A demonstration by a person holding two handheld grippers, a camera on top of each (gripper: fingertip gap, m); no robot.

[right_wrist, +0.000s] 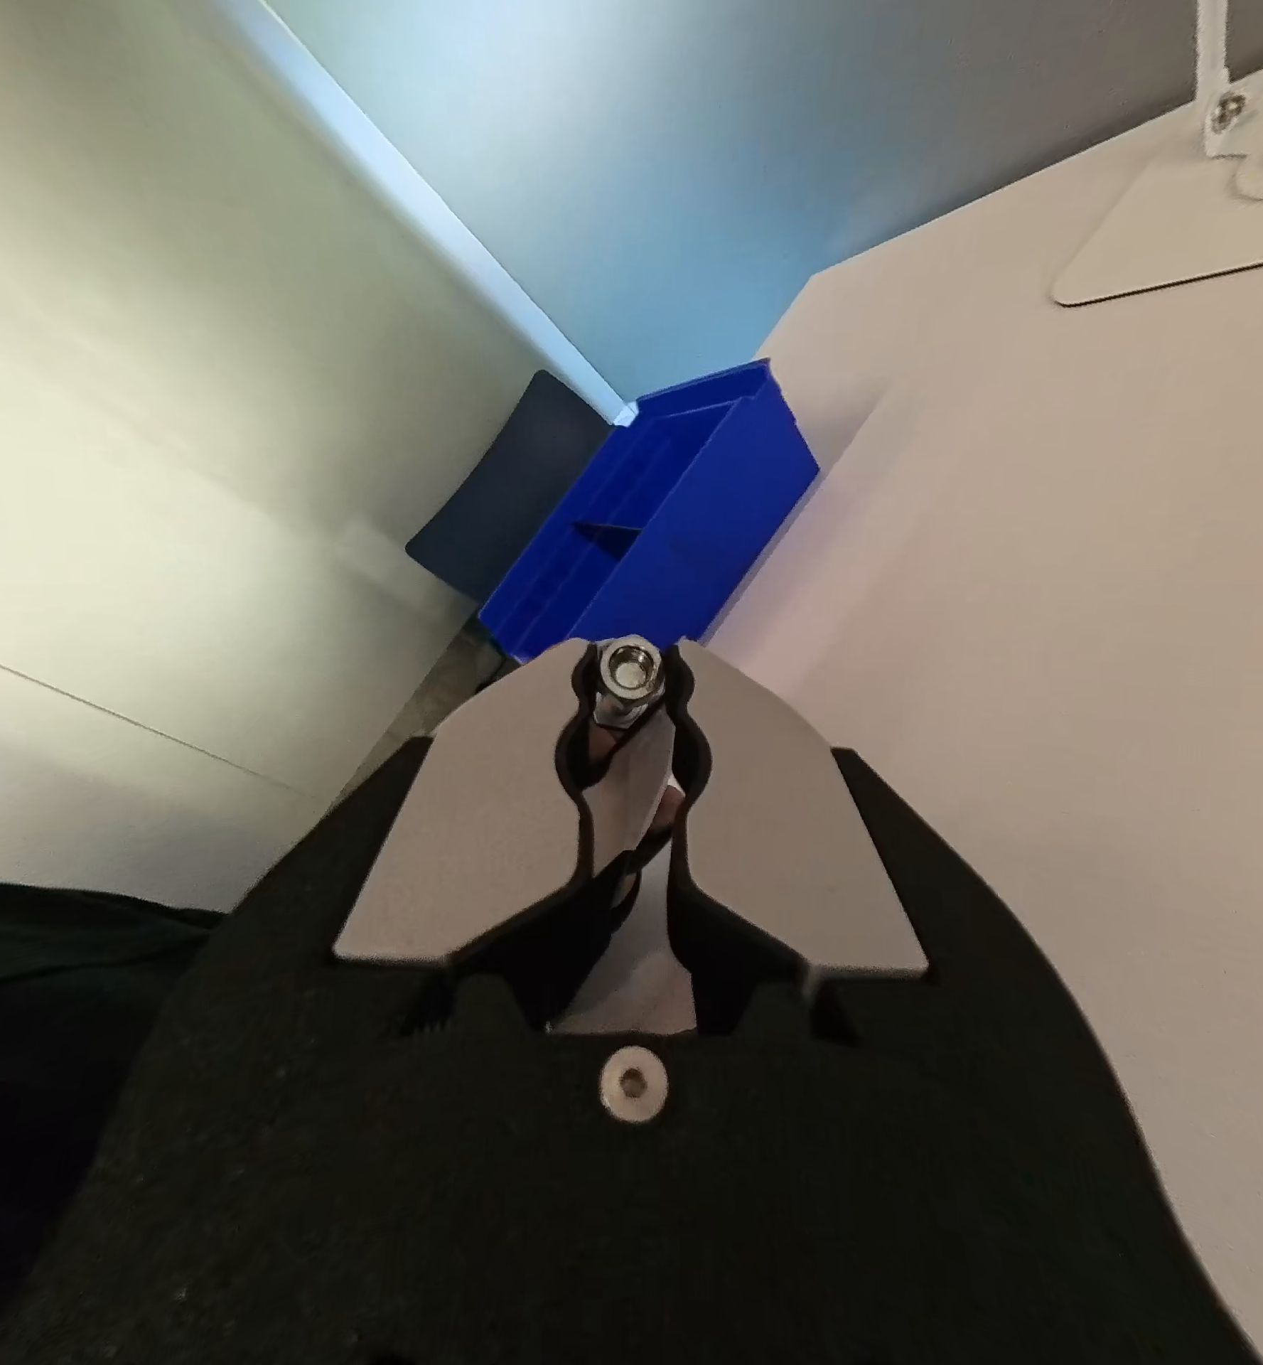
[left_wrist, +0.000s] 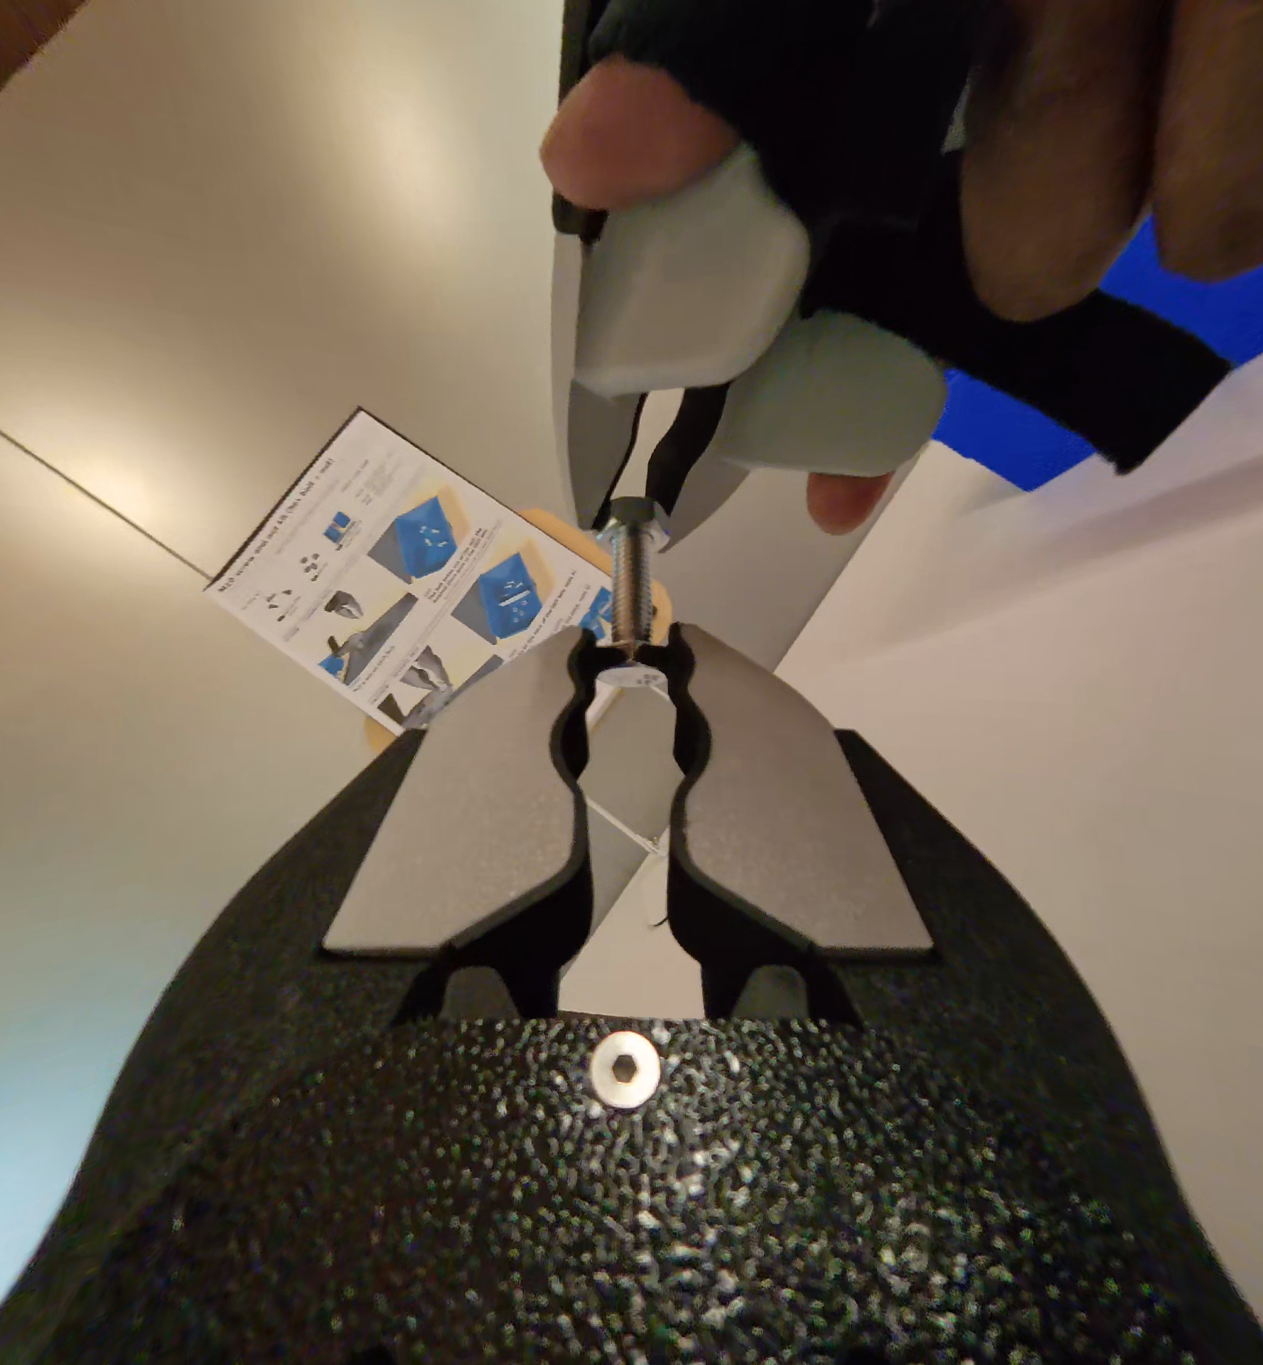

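Bolt (left_wrist: 632,583) upright — head in right tool (left_wrist: 632,517).

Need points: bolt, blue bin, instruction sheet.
bolt (left_wrist: 630,583): left wrist view, on the threaded shank.
blue bin (right_wrist: 695,532): right wrist view, on its outer side wall.
instruction sheet (left_wrist: 362,576): left wrist view, on the printed face, mid-sheet.

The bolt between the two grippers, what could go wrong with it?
The bolt is pinched only at its head by the right gripper, so it might tilt or slip out. Its tip just meets the silver nut in the fingertips of the left gripper; if they are not lined up, the thread could jam.
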